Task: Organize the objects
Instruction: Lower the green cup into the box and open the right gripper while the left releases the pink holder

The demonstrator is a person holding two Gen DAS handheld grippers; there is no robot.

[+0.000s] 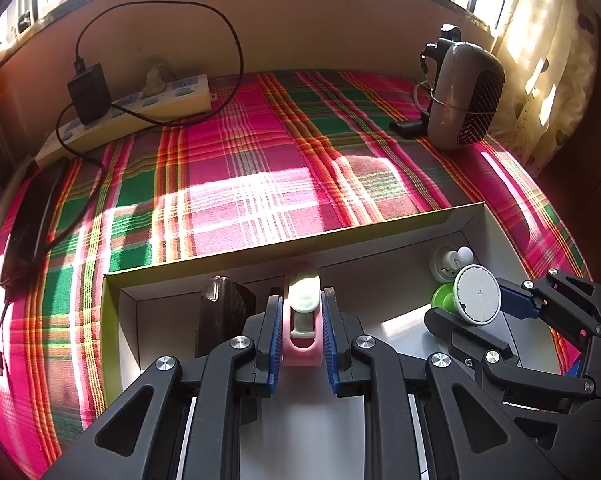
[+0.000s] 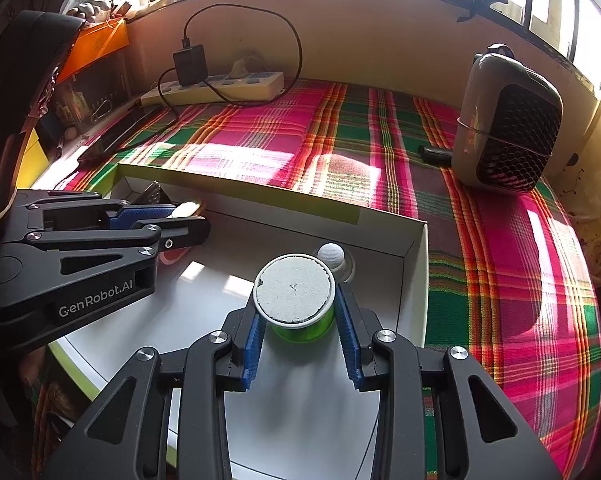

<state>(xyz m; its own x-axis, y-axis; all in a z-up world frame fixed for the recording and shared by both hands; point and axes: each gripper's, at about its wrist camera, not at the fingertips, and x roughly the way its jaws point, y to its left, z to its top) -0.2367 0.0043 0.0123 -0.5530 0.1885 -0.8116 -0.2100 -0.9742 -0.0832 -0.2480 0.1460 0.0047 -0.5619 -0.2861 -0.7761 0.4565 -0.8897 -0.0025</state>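
Both grippers sit over the white box (image 2: 416, 240): my left gripper (image 1: 300, 320) pinches the pink clip (image 1: 300, 354), my right gripper (image 2: 300, 320) loosely brackets the green cup (image 2: 302, 328), jaws apparently touching.

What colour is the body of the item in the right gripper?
Bright green body under a white round top, clearest in the right wrist view.

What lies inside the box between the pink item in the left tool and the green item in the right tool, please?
Only bare white box floor, partly sunlit, separates the pink item from the green item, seen in the right wrist view.
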